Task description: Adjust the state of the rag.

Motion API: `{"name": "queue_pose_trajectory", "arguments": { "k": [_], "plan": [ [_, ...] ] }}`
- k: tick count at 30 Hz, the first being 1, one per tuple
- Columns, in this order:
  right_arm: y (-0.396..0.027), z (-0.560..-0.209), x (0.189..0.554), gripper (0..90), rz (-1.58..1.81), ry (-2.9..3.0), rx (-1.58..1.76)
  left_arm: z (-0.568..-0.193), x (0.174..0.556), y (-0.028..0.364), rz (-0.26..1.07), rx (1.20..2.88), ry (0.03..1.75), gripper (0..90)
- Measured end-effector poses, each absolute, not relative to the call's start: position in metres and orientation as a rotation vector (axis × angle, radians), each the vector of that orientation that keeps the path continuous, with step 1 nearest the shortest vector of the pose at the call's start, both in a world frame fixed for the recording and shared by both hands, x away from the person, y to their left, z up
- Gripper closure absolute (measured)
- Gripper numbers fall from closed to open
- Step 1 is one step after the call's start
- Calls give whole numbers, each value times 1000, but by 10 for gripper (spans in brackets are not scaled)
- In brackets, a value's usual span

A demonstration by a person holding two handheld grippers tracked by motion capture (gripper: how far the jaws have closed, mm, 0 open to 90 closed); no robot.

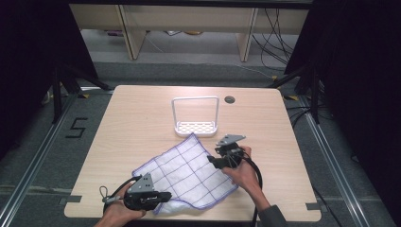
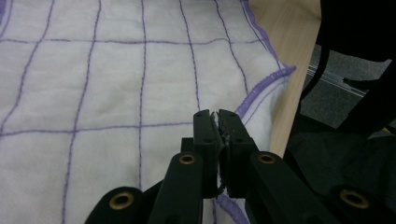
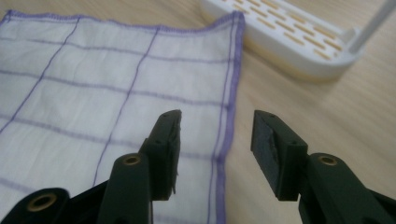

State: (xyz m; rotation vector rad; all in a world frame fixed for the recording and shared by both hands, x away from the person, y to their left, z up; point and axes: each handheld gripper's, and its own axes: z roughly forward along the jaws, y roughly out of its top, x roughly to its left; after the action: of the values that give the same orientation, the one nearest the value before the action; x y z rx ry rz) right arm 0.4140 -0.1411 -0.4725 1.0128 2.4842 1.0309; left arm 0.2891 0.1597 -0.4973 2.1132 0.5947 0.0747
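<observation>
The left gripper (image 2: 217, 122) covers the pinched cloth (image 2: 116, 84) hem. In the right gripper view the rack (image 3: 299, 42) is blurred and cut off at the top edge.

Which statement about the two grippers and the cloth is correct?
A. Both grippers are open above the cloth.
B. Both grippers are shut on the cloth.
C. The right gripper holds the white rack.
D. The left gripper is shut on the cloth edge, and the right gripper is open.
D: in the left gripper view the left gripper pinches the hem of the cloth, while the right gripper stands open over the cloth's edge, near the white rack.
</observation>
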Motion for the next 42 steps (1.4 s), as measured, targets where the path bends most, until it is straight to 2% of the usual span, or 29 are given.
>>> {"name": "queue_pose_trajectory", "arguments": {
  "k": [10,17,20,21,22,23,25,34,42],
  "plan": [
    [-91,-492,462,547,919,2520,1054,-501,278,152,40,2141,561,859],
    [-84,-496,476,568,898,2538,1054,-501,278,152,35,2141,564,860],
    [-83,-500,481,755,883,2561,1063,-501,279,153,51,2168,524,859],
    [-83,-501,480,793,900,2574,1087,-501,279,153,52,2162,528,859],
    [-83,-501,480,793,900,2574,1087,-501,279,153,52,2162,528,859],
    [-84,-502,479,848,909,2567,1026,-501,279,154,52,2168,520,859],
    [-85,-500,475,859,898,2569,1005,-501,277,153,38,2138,539,860],
    [-137,-480,457,860,913,2493,1175,-497,270,160,43,2166,481,864],
    [-181,-486,453,858,873,2435,1287,-503,270,164,52,2185,492,863]
  ]
}}
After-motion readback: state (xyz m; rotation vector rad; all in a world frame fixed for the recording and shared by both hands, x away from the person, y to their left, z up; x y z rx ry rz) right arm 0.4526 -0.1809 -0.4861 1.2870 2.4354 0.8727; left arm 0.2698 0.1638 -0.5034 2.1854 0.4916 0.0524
